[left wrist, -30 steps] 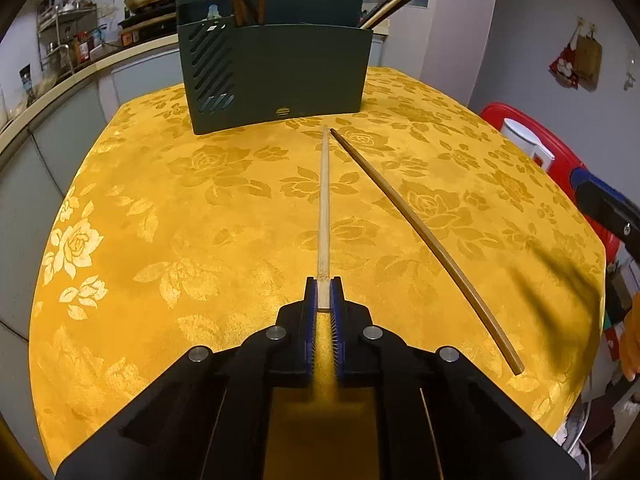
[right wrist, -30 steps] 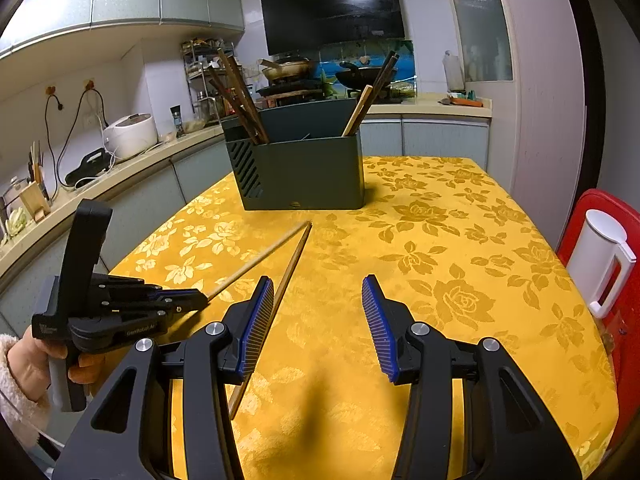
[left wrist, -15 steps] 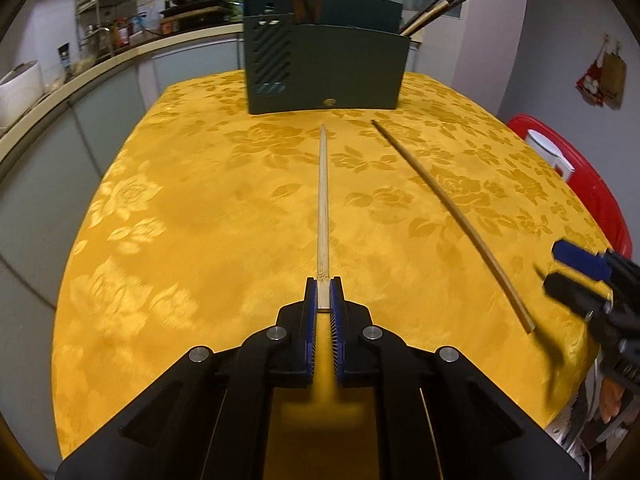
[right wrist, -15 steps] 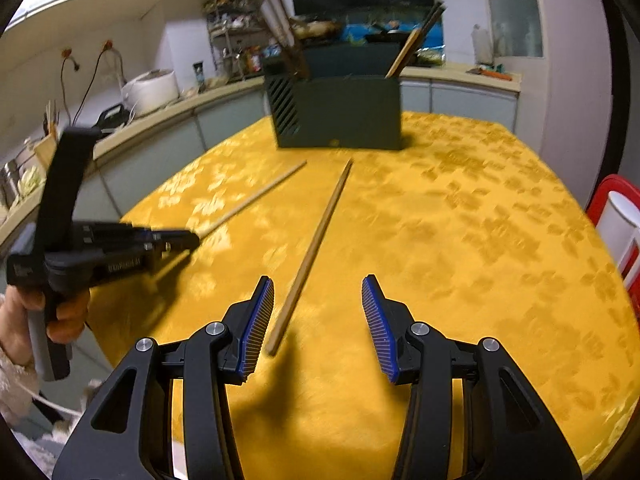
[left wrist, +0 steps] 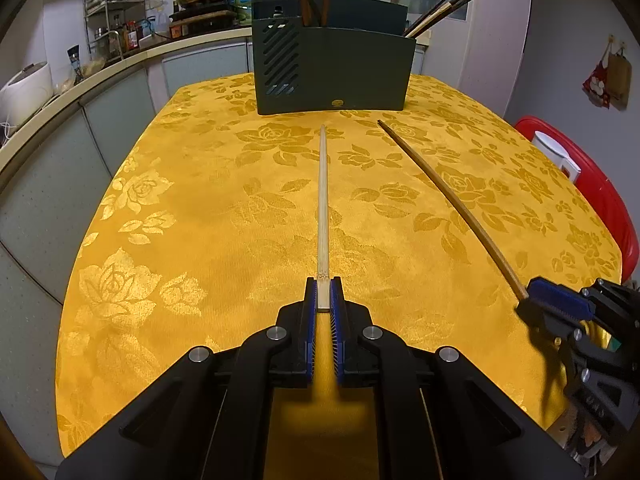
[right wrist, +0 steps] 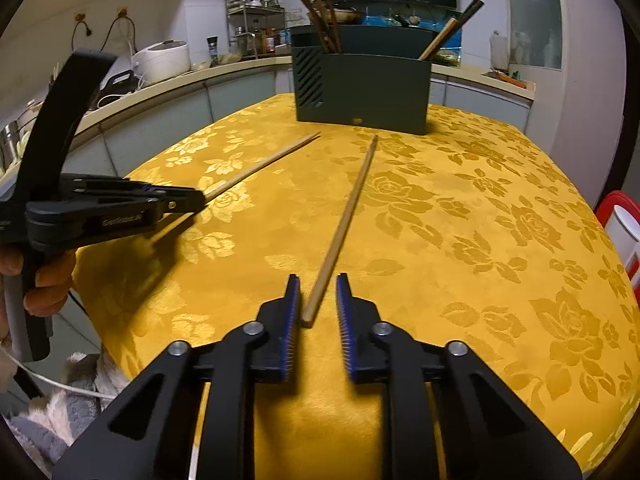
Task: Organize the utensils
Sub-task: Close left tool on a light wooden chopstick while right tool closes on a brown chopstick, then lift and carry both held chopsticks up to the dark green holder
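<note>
Left gripper clamped on near end of pale chopstick, which lies on yellow tablecloth. Right gripper closing around darker chopstick; pads not yet pressing. Holder at far edge.

Two chopsticks, one holder, two tools.

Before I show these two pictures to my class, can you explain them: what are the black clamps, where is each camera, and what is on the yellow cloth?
A person holds two hand-operated grippers, each with a camera looking along its jaws. In the left camera's picture, the left gripper is shut on a pale chopstick. In the right camera's picture, the right gripper is closing its jaws around the end of a darker chopstick lying on the yellow tablecloth; the pads are not yet gripping. Behind stands a dark utensil holder with more chopsticks in it.
</note>
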A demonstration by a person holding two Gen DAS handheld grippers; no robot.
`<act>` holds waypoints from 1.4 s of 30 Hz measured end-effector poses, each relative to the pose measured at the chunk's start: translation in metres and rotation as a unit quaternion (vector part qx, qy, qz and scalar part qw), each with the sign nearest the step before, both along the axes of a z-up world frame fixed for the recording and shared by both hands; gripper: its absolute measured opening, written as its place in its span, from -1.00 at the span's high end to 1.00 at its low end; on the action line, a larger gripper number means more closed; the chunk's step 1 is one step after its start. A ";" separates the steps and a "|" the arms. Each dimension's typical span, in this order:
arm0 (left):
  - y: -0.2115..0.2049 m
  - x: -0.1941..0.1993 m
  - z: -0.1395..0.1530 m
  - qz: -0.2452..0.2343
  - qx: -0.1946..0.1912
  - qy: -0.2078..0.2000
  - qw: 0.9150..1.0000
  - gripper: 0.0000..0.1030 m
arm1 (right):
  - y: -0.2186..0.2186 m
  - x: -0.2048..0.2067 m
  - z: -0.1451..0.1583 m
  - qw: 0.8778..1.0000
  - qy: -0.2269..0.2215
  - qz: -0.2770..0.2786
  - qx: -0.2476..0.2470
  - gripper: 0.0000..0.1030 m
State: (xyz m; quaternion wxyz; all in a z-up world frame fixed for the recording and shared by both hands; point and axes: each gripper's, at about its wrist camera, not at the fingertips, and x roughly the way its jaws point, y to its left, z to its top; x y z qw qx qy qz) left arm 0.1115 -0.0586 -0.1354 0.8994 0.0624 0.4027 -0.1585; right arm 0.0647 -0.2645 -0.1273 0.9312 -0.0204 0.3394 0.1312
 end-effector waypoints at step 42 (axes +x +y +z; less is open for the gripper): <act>0.016 -0.022 0.072 0.007 -0.010 -0.107 0.994 0.88 | -0.054 -0.006 0.076 0.992 -0.094 -0.078 0.032 0.87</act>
